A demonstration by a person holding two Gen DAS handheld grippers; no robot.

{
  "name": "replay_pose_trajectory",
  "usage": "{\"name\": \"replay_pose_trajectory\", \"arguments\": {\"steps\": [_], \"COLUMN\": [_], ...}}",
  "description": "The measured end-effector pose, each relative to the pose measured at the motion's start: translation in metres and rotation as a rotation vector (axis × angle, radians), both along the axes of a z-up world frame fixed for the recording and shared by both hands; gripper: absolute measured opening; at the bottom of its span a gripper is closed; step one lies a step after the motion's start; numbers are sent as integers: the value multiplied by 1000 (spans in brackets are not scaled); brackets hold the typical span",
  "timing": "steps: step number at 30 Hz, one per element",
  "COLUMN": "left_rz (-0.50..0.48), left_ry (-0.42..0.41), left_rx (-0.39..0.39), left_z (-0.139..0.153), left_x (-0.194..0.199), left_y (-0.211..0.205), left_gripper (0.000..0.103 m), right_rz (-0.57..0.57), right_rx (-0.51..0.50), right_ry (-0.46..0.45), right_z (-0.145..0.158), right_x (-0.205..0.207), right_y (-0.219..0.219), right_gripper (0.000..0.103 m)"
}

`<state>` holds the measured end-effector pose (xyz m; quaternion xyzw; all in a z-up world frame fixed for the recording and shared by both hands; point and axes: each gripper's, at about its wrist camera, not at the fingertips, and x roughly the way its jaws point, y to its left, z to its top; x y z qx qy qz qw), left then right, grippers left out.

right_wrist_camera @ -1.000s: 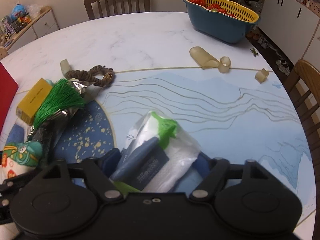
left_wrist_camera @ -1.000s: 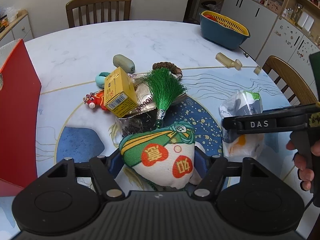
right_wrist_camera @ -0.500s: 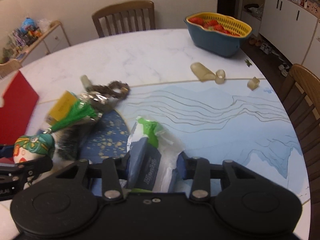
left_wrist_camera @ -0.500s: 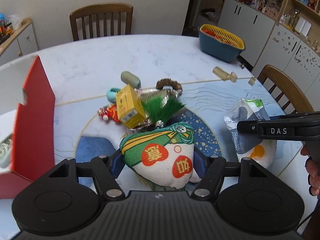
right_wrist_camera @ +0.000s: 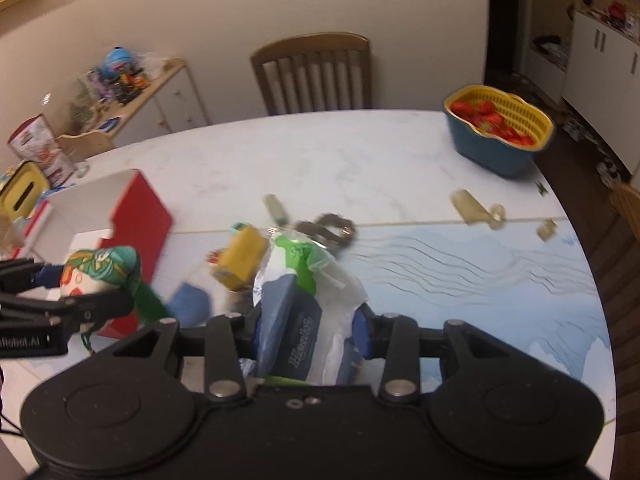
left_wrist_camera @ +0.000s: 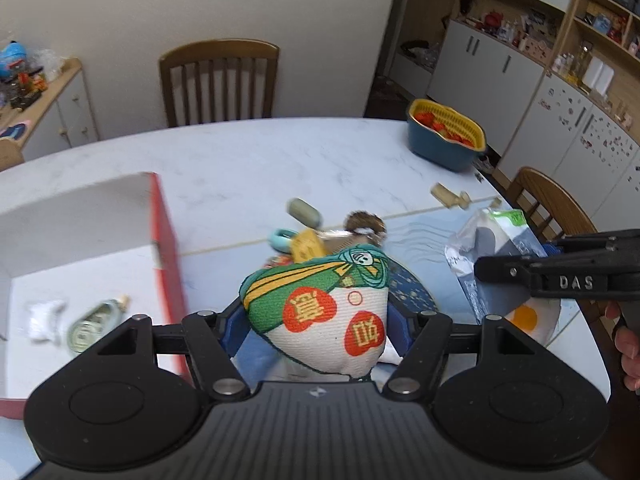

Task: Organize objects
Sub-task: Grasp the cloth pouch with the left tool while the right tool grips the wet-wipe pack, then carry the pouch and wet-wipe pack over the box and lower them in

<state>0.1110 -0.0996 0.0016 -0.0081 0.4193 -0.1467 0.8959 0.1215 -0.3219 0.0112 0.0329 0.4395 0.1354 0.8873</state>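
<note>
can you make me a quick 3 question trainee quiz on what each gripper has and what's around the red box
1. True or false: the left gripper is shut on the embroidered white and green fabric pouch.
2. What does the right gripper hold? A) the yellow carton B) the white, green and navy plastic packet C) the brown bead bracelet
3. Fill in: the open red cardboard box with a white inside stands on the ___ side of the round marble-look table in the left wrist view.

Key
1. True; both fingers press its sides.
2. B; the white, green and navy plastic packet sits between its fingers, while the yellow carton and brown bead bracelet lie on the table.
3. left
</note>
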Motion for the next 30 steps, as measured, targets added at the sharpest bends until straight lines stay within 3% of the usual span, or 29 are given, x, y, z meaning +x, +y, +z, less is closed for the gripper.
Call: {"name": "replay_pose_trajectory", "arguments": {"steps": [6,17,30], "left_rz": [53,150,245], "left_ry": [-8,-97,-85], "left_rx": [-13,11,37], "left_z": [24,64,53], "left_x": [1,5,23], "left_y": [50,140,221], "left_gripper": [68,68,68], "right_rz": [88,223,281], "right_rx": [-14,-15,-45], "right_ry": [-22,-59,-109], "right_z": [19,40,45], "right_x": [1,6,29], "right_y": [47,141,236], "right_gripper": [39,39,39]}}
